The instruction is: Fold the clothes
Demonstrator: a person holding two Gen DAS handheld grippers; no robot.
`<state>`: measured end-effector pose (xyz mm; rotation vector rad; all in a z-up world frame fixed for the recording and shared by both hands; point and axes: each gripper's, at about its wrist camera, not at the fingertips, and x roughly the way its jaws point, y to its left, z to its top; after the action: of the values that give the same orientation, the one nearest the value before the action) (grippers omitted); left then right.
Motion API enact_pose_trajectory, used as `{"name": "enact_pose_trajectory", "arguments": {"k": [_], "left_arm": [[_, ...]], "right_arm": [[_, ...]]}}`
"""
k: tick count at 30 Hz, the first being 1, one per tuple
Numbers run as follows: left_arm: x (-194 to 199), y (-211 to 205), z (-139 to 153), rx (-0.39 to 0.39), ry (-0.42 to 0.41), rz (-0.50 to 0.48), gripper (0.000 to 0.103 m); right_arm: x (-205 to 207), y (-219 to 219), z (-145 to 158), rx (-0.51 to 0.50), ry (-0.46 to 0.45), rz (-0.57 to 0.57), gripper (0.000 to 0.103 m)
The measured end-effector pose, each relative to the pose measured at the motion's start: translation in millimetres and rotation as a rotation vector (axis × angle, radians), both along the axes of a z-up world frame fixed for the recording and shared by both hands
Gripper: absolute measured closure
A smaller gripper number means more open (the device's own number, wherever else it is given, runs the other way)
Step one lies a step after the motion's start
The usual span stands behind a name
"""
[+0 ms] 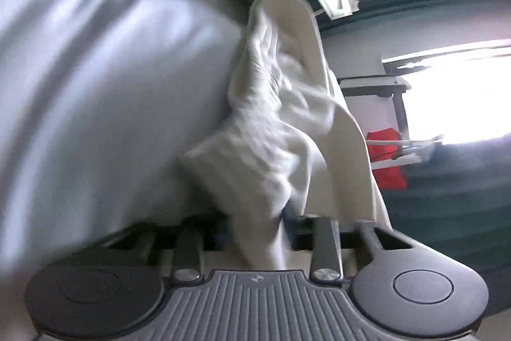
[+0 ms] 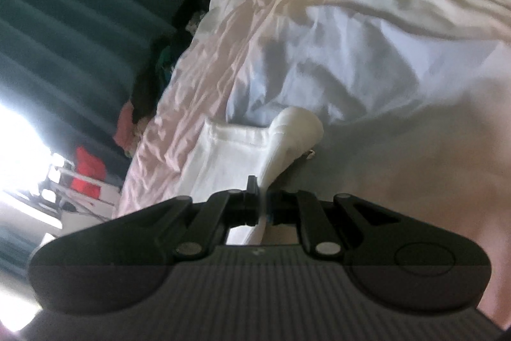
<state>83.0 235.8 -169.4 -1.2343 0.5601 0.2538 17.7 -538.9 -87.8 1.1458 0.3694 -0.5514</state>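
White garment [image 1: 287, 117] fills both jaws; rumpled bedsheet [image 2: 367, 31] lies close ahead.

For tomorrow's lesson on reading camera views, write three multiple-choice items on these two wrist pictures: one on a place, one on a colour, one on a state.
1. Where does the white garment lie in the right wrist view?
A. on the pale bedsheet
B. on a wooden floor
C. inside a drawer

2. What colour is the cloth hanging near the bright window?
A. yellow
B. red
C. black

3. How is the right gripper?
A. wide open and empty
B. out of view
C. shut on the white garment

Answers:
1 A, since wrinkled sheet surrounds the garment.
2 B, since it shows bright red in both views.
3 C, since white fabric runs between its closed fingers.
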Motion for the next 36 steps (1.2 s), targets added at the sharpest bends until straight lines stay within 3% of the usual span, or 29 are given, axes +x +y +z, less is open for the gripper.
{"name": "enact_pose_trajectory", "arguments": {"k": [4,8,13,16,18,20,23,25,28,31,32,33,36], "left_arm": [[-7.8,9.7,33.3,0.092,-0.023,-0.006,0.095],[-24.5,39.0,71.1,0.144,-0.037,-0.011,0.098],[-47.6,75.0,89.9,0.188,0.037,-0.068,0.099],[-61.5,96.5,101.2,0.213,0.082,-0.103,0.098],[-71.5,107.4,103.1,0.232,0.125,-0.128,0.097],[-81.3,106.8,86.3,0.25,0.201,-0.158,0.092],[-85.8,112.4,74.2,0.255,0.235,-0.18,0.083],[-91.4,108.3,81.4,0.306,0.243,-0.19,0.076],[-97.8,95.3,103.2,0.461,0.262,-0.19,0.051],[-103.9,81.4,129.9,0.631,0.246,-0.186,0.033],[-103.9,75.1,137.9,0.671,0.231,-0.184,0.028],[-103.9,67.3,145.3,0.707,0.213,-0.184,0.027],[-99.6,38.2,165.2,0.809,0.153,-0.196,0.022]], "right_arm": [[-4.3,-2.7,-0.4,0.013,-0.028,-0.042,0.096],[-16.6,-8.9,2.8,-0.006,-0.054,-0.109,0.096],[-39.6,-6.3,35.8,-0.19,-0.058,-0.206,0.096],[-50.0,-2.0,47.3,-0.256,0.004,-0.267,0.096],[-48.6,-3.0,43.3,-0.246,0.093,-0.27,0.096],[-43.1,-6.8,32.2,-0.203,0.209,-0.26,0.096],[-40.0,-17.3,9.5,-0.113,0.331,-0.236,0.094],[-44.2,-21.1,4.7,-0.09,0.33,-0.244,0.093],[-47.6,-20.8,14.2,-0.127,0.328,-0.26,0.089],[-48.5,-17.4,30.2,-0.216,0.344,-0.296,0.058],[-48.6,-14.1,37.4,-0.263,0.328,-0.304,0.038],[-47.5,-10.7,42.9,-0.302,0.313,-0.303,0.03],[-37.4,8.2,66.6,-0.437,0.24,-0.225,0.029]]}}
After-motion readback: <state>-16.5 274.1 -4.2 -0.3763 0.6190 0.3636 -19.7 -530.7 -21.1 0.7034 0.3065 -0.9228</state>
